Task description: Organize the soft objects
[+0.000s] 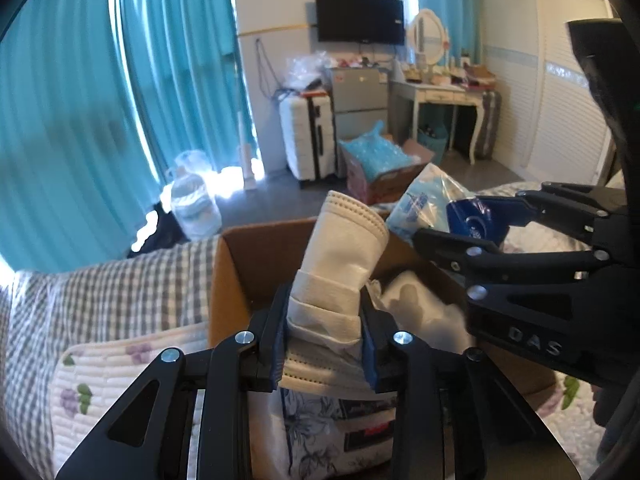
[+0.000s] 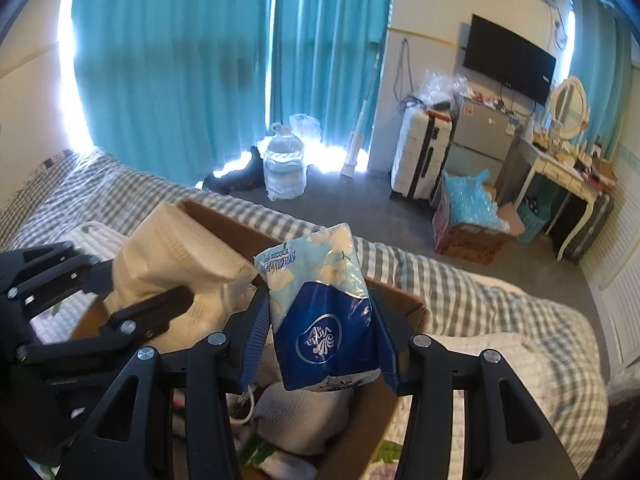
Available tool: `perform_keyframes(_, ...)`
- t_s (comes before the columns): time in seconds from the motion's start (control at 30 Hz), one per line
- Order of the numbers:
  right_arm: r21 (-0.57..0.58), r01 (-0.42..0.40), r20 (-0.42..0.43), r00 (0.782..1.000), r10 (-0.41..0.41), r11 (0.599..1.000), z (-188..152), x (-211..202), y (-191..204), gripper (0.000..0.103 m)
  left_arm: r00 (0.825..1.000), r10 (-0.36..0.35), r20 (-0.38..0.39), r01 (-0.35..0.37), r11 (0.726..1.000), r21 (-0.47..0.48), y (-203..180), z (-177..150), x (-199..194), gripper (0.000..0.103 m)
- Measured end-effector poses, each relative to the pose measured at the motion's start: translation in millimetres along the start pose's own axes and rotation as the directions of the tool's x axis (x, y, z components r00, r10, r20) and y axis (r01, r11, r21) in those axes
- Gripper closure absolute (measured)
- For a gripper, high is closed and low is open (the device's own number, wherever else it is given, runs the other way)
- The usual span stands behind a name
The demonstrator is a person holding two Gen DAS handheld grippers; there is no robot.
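A bed covered with a grey-and-white checked blanket (image 2: pixel 460 280) fills the near part of the room; teal curtains (image 2: pixel 172 64) hang behind it. An open brown cardboard box (image 1: pixel 256 256) sits on the bed beside a cream quilted floral cushion (image 1: pixel 116 376). White soft items (image 2: pixel 296 412) already lie inside the box.

The left gripper (image 1: pixel 326 344), black with blue pads, pinches a stack of white paper napkins (image 1: pixel 340 256) by its lower end. The stack stands tilted, directly over the box opening.

The right gripper (image 2: pixel 322 332) pinches a blue-and-white plastic tissue pack (image 2: pixel 320 304) at its dark blue lower half. The pack stands upright above the near part of the box, just beside the napkin stack. Both sets of jaws press against their loads.
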State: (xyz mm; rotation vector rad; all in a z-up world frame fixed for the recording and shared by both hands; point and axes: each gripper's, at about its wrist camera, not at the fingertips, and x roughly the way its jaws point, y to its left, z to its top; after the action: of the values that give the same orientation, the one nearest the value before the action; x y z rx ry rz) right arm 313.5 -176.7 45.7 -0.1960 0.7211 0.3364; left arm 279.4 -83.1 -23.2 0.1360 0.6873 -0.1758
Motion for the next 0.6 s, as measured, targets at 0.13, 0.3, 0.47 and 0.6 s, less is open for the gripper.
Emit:
perform_keyframes(0.13, 0.063, 0.004, -0.021, 1.000, -0.002, 0.998, -5.5, 20.6, -11.1, 0.047, 1.000, -0.001, -0.005, 0.001, 1.000, 0.003, -4.1, -1.4, 2.8, 0.063)
perform_keyframes(0.3, 0.076, 0.035, 0.000, 0.999, -0.035, 0.997, -7.8, 17.3, -16.3, 0.025, 0.999, 0.044, 0.011, -0.044, 0.999, 0.012, -13.3, 2.5, -6.1, 0.027)
perform_keyframes(0.47, 0.113, 0.050, 0.025, 0.998, -0.054, 0.992, -3.0, -12.3, -23.2, 0.025, 0.997, 0.068, 0.040, -0.069, 0.997, 0.015, -18.0, 11.1, -40.9, 0.026)
perform_keyframes(0.6, 0.118, 0.074, 0.070, 0.994, -0.082, 0.990, 9.9, -62.4, -24.8, 0.025, 0.993, 0.077, 0.088, -0.077, 0.997, -0.002, -16.1, 26.6, -88.1, 0.026)
